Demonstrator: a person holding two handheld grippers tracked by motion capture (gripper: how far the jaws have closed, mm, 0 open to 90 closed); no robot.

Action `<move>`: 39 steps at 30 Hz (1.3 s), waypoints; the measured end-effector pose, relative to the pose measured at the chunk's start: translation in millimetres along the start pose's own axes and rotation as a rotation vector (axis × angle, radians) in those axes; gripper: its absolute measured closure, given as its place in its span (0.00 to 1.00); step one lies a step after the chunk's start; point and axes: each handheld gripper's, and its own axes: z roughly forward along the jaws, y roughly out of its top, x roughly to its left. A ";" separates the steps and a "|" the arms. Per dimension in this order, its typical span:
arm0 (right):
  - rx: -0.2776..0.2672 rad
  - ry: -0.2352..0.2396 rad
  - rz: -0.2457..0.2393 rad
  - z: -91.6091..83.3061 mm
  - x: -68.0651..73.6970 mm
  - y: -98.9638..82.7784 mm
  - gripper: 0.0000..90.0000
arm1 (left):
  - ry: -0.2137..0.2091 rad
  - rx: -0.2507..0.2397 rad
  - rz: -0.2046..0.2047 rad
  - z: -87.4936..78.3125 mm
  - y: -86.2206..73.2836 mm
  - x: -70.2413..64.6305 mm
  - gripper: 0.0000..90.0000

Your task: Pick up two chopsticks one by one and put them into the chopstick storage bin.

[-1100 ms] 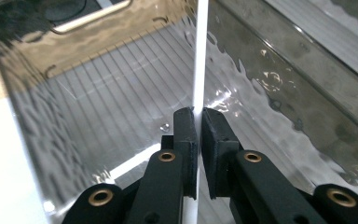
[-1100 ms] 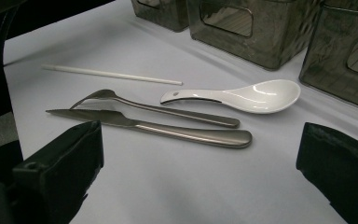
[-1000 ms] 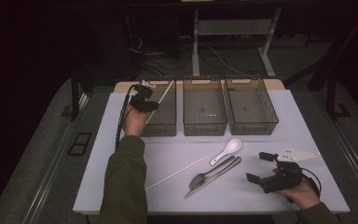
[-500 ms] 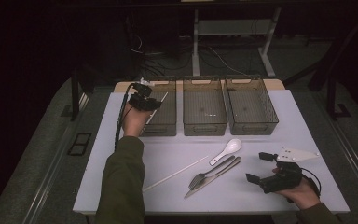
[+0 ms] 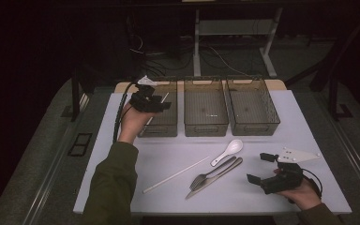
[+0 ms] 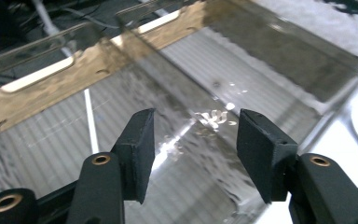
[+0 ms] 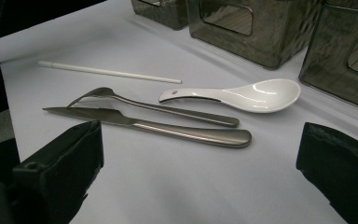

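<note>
**Left gripper open above the left bin, chopstick lying inside**

The left gripper (image 5: pixel 161 104) hangs over the left bin (image 5: pixel 161 126), the first of three clear bins in a row at the far edge of the white table (image 5: pixel 122 187). Its jaws have just been opening and now stand apart with nothing between them; in the left gripper view (image 6: pixel 193 149) the ribbed floor of the bin shows through the gap. A white chopstick (image 6: pixel 90 121) lies inside that bin, apart from the jaws, running toward the bin's far wall.

Nearer the person than the left bin, a second white chopstick (image 5: pixel 176 175) lies slantwise on the table. To its right rest a fork (image 5: pixel 201 178) and a knife (image 5: pixel 215 177), side by side, with a white spoon (image 5: pixel 227 152) just beyond them, in front of the middle bin (image 5: pixel 205 108). The right bin (image 5: pixel 252 107) sits past the middle one.

The right gripper (image 5: pixel 261 167) is held low over the table, well right of the left bin, beside the cutlery. Its jaws are wide apart and grip nothing; the right gripper view (image 7: pixel 200 168) looks between them at the knife (image 7: pixel 168 129), fork (image 7: pixel 168 110) and spoon (image 7: pixel 242 95).
</note>
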 end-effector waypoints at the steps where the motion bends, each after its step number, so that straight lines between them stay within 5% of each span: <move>1: -0.001 -0.003 0.000 0.5 -0.4 0.1 0.01 | -0.012 0.003 0.013 -1.9 0.5 -3.1 0.47; 13: -0.012 0.009 -0.006 7.5 -7.6 0.1 0.01 | -0.108 -0.017 0.116 -23.3 -13.4 -42.5 0.38; 31: 0.028 0.019 -0.007 9.8 -7.6 -3.7 0.01 | -0.190 -0.062 0.125 -40.2 -72.8 -77.0 0.29; 39: 0.021 0.021 0.012 5.7 -12.0 -7.2 0.01 | -0.175 -0.088 0.114 -44.7 -97.8 -83.3 0.26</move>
